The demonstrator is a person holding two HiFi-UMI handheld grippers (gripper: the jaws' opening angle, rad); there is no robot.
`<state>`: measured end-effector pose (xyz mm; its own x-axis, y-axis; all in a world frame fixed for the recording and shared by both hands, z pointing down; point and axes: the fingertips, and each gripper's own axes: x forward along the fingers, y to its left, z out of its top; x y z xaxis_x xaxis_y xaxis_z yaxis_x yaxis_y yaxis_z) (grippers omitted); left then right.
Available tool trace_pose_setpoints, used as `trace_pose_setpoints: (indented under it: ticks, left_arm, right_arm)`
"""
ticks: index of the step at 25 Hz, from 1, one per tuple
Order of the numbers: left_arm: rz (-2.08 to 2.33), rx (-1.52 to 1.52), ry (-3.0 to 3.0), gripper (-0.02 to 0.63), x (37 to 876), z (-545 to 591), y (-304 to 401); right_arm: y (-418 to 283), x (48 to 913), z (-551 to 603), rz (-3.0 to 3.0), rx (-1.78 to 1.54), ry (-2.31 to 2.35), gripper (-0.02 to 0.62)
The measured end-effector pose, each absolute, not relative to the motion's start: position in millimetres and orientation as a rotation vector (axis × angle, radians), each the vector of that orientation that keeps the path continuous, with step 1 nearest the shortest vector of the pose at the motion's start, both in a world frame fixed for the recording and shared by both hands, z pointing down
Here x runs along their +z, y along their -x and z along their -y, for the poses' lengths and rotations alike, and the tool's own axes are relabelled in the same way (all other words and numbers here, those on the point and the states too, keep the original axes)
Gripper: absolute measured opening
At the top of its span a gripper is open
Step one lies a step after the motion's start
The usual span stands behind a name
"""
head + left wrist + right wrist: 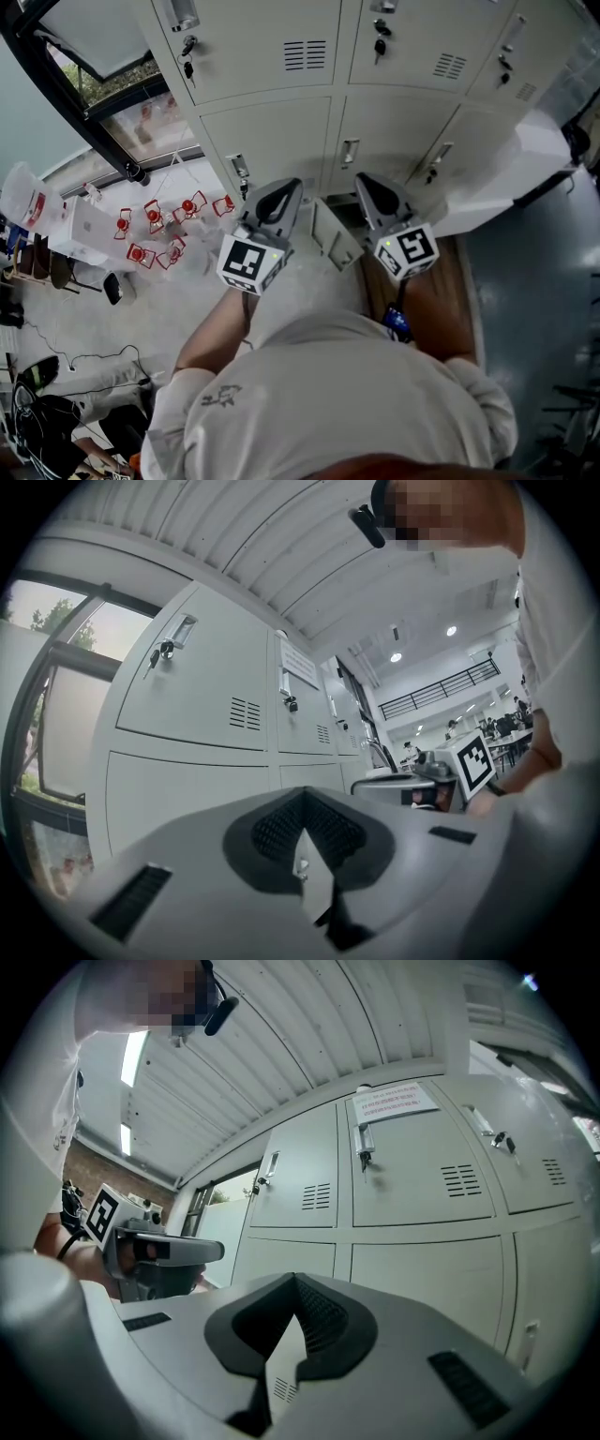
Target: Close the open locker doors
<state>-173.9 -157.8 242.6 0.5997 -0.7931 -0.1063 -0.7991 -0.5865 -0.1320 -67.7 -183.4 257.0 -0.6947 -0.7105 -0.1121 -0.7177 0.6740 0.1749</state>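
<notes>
A bank of pale grey lockers (272, 47) fills the top of the head view, its upper doors closed with keys in the locks. Low down, between my two grippers, one small door (336, 234) stands open, seen edge-on. My left gripper (281, 192) points at the lockers just left of that door, jaws together and holding nothing. My right gripper (367, 186) sits just right of it, also shut and empty. In the left gripper view the jaw tips (302, 794) meet before the closed doors (187, 696). The right gripper view shows the same (295, 1279).
A dark-framed window (112, 84) runs along the left, with red items (155, 220) and white boxes (84, 230) below it. A white ledge (525, 159) juts out at the right. Brown flooring (441, 281) lies under the right hand. Cables trail at lower left.
</notes>
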Motion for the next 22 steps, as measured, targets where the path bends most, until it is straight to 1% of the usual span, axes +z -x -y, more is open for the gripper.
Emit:
trace_pose_setpoints:
  ticks: [3, 6, 9, 12, 17, 22]
  left_arm:
    - [-1.353, 0.053, 2.669, 0.000, 251, 155, 174]
    - [-1.366, -0.018, 2.679, 0.000, 268, 155, 172]
    - [-1.380, -0.066, 2.688, 0.000, 280, 154, 165]
    - [-1.411, -0.082, 2.664, 0.000, 285, 154, 157]
    - [-1.494, -0.062, 2.612, 0.000, 281, 161, 138]
    - [-1.602, -0.102, 2.596, 0.000, 295, 170, 124]
  right_arm:
    - [72, 268, 180, -2.892, 0.320, 1.149, 0.000]
    - [70, 277, 178, -2.917, 0.296, 1.106, 0.000]
    - [61, 286, 181, -2.928, 0.264, 1.078, 0.000]
    - [48, 299, 187, -2.937, 0.302, 1.029, 0.000]
    - [30, 322, 199, -2.995, 0.186, 0.955, 0.000]
    - [13, 346, 213, -3.039, 0.146, 0.828, 0.000]
